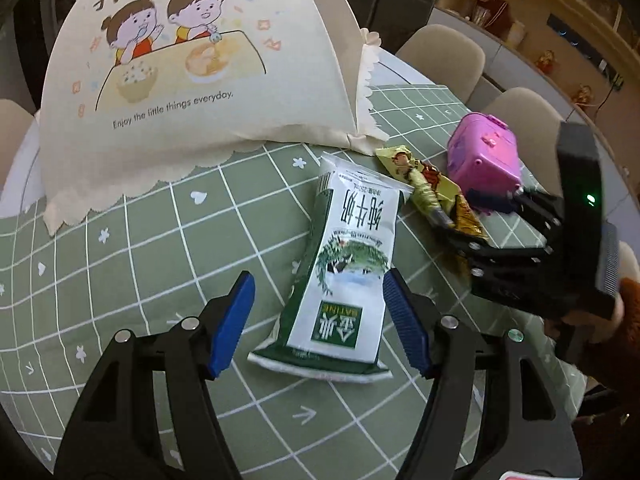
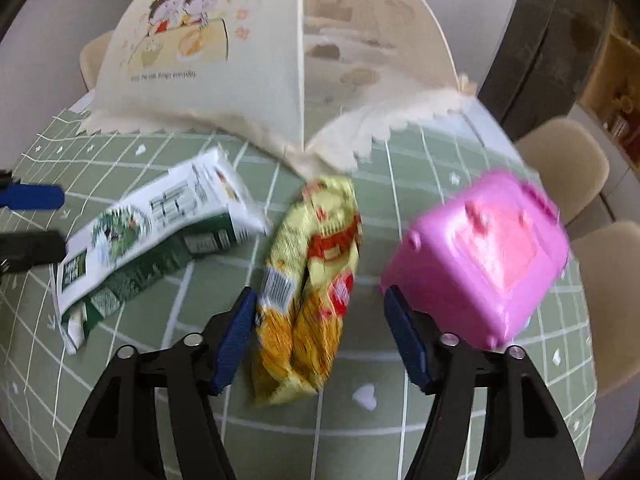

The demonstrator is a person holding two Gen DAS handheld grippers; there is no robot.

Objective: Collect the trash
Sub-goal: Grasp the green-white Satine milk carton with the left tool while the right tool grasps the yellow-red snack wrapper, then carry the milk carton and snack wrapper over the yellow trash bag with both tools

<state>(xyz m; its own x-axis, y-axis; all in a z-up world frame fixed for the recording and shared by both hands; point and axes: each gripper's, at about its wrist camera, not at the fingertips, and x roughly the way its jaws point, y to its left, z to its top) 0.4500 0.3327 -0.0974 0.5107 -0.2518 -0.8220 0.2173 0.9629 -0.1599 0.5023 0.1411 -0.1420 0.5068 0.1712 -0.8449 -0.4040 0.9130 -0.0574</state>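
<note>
The left gripper (image 1: 318,320) has released fingers around the flattened milk carton (image 1: 340,264), mid-desk. The right gripper (image 2: 320,336) straddles the yellow wrapper (image 2: 308,280) beside the pink box (image 2: 476,256), not yet clenched, ready for pickup.

Soft, even indoor light — fisheye-bent edges, dark corners — right wrist view motion-blurred.

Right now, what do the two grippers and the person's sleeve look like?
Both grippers have black angular linkage arms with silver pivot bolts and ribbed blue pads on the fingers. The right gripper carries a black block body showing a small green light. The sleeve behind it is fuzzy and reddish-brown.
</note>
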